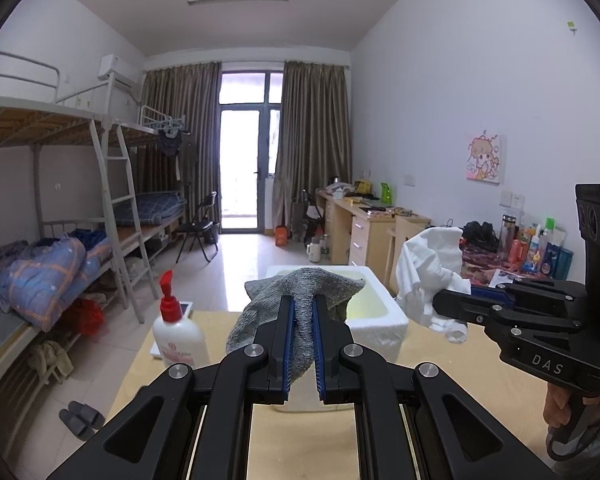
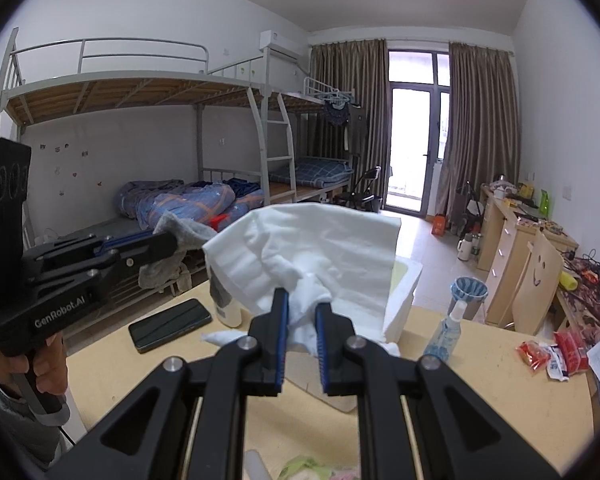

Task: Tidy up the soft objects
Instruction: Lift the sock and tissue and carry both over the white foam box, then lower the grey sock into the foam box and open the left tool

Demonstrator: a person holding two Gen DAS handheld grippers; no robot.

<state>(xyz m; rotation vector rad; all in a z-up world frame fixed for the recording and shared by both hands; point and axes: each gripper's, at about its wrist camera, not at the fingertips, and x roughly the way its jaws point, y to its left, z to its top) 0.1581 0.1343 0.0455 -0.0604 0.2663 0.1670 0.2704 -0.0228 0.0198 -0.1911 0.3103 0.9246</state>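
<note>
Straight ahead of both hand-held grippers, past desk (image 1: 440, 364) far edge: white foam box (image 1: 380, 320), open top, yellowish inside, long axis running away from cameras. Looks like the drop target for the soft stuff, judging by task.

Left hand-held gripper (image 1: 303, 308): clenched on grey knit cloth (image 1: 300, 284), pinched along a fold, rest draping down-left over blue pads. Cloth hangs clear of desk, front edge overlapping box's near rim in left wrist view, so box sits dead ahead and slightly below. Can't tell if cloth is over the opening yet or just short of it.

Right hand-held gripper (image 2: 302, 304): clenched on white towel (image 2: 320, 240), bunched at the pinch, big flap spread up and fwd, hiding most of box in right wrist view. Box corner (image 2: 404, 292) peeks out right of the towel, so box lies fwd and a bit right of that hand.

Both about level w/ each other, side by side, well apart. Left looks nearer to box centre line; right needs more inward shift.

Obstacles nr path: pump bottle (image 1: 178, 332) left of box, spray bottle (image 2: 446, 328) right of it, phone (image 2: 170, 324) on desk left.
</note>
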